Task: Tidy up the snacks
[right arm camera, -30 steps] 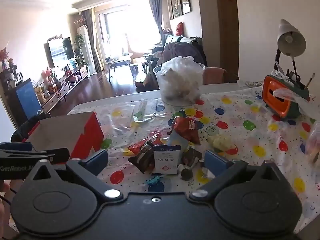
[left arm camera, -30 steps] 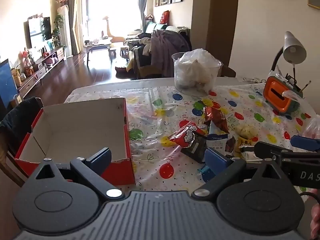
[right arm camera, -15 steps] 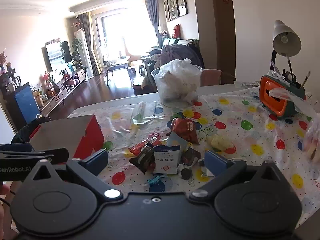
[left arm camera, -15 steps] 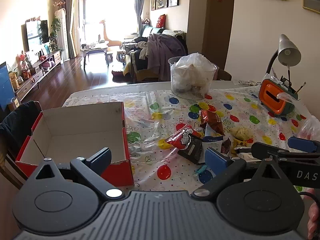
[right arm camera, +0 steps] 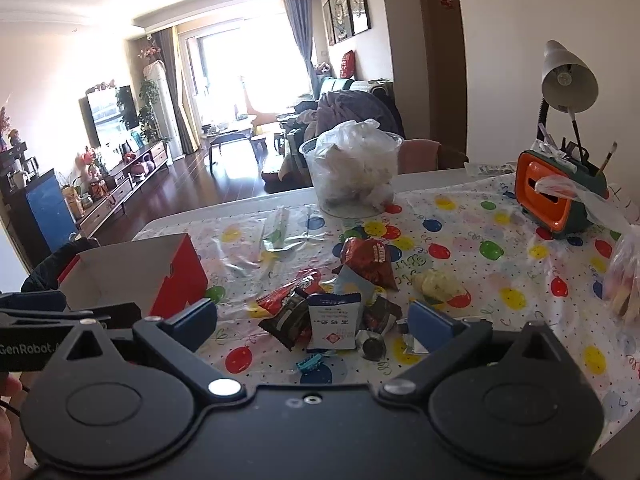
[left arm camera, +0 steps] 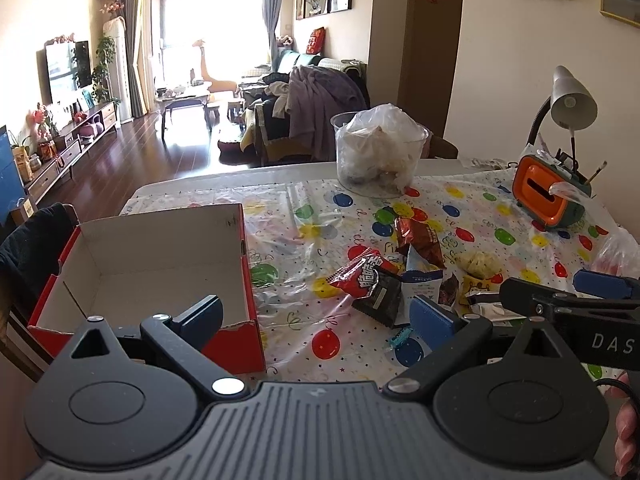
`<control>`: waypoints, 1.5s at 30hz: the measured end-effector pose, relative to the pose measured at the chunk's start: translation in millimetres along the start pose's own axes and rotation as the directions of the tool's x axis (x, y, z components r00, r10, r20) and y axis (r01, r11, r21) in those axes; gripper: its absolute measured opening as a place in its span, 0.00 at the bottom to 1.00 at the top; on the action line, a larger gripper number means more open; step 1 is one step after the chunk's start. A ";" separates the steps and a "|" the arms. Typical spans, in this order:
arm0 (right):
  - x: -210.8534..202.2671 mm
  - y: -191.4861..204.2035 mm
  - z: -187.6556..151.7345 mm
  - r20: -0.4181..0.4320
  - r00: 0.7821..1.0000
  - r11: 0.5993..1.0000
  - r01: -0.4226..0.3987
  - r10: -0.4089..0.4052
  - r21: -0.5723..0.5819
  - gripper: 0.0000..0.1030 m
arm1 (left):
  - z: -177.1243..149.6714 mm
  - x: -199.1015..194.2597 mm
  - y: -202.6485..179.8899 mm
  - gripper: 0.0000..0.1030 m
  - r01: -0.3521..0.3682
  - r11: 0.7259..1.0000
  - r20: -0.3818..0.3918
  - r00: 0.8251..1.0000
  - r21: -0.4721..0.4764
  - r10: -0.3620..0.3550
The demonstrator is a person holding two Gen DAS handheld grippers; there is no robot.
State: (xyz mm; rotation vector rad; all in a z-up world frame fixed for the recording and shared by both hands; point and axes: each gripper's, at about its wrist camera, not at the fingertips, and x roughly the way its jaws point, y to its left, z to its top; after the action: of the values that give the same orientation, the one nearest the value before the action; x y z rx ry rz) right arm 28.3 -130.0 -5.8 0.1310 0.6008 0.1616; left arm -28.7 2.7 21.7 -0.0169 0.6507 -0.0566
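At the table's left edge sits the open red box (left arm camera: 160, 264), white inside and holding nothing; its near wall is hidden behind the left gripper (left arm camera: 316, 314), and in the right wrist view only its far corner shows. That gripper hangs above the near edge with its jaws spread wide and nothing between them. Past the box a sheet of clear film (left arm camera: 296, 224) lies crumpled on the balloon cloth (left arm camera: 472, 200).

The snacks (right arm camera: 332, 300) are heaped near the table's middle, well apart from the box: a red packet (left arm camera: 362, 274) overlapping a black one (left arm camera: 382, 296), a white sachet (right arm camera: 334, 320) on top, a brown packet (right arm camera: 368, 258) propped behind. Several lie under one another, so their count is hard to make out. A small round metal piece (right arm camera: 372, 346), perhaps a cap, and a teal clip (right arm camera: 310, 362) lie in front.

The right gripper (right arm camera: 314, 320) hovers before the heap, equally wide open and empty.

Toward the far edge stands a clear tub (right arm camera: 354, 172) lined with a plastic bag. At the far right corner are an orange holder (right arm camera: 546, 196) and a lamp (right arm camera: 568, 78); a bag (right arm camera: 626, 276) at the right edge is cut off.
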 end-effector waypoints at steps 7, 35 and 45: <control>0.2 0.9 -1.0 -0.011 1.000 1.000 0.005 -0.005 0.009 0.99 | -1.2 1.7 -0.3 0.98 0.011 1.000 -0.013 1.000 0.003 -0.011; -7.8 2.4 -2.0 0.012 1.000 1.000 0.006 -0.006 0.002 0.99 | -3.5 -4.8 -3.2 0.98 0.041 0.999 0.002 0.999 0.013 -0.041; -2.1 -11.0 3.7 -0.002 1.000 1.000 0.010 -0.010 0.008 0.99 | 1.6 11.2 -14.9 0.98 0.041 0.999 -0.017 0.999 0.030 -0.040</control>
State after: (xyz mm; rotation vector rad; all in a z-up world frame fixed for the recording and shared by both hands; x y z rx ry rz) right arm 30.0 -141.5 -3.5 0.1355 0.6044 0.1497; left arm -19.5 -12.8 16.8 -0.0003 0.6658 -0.1060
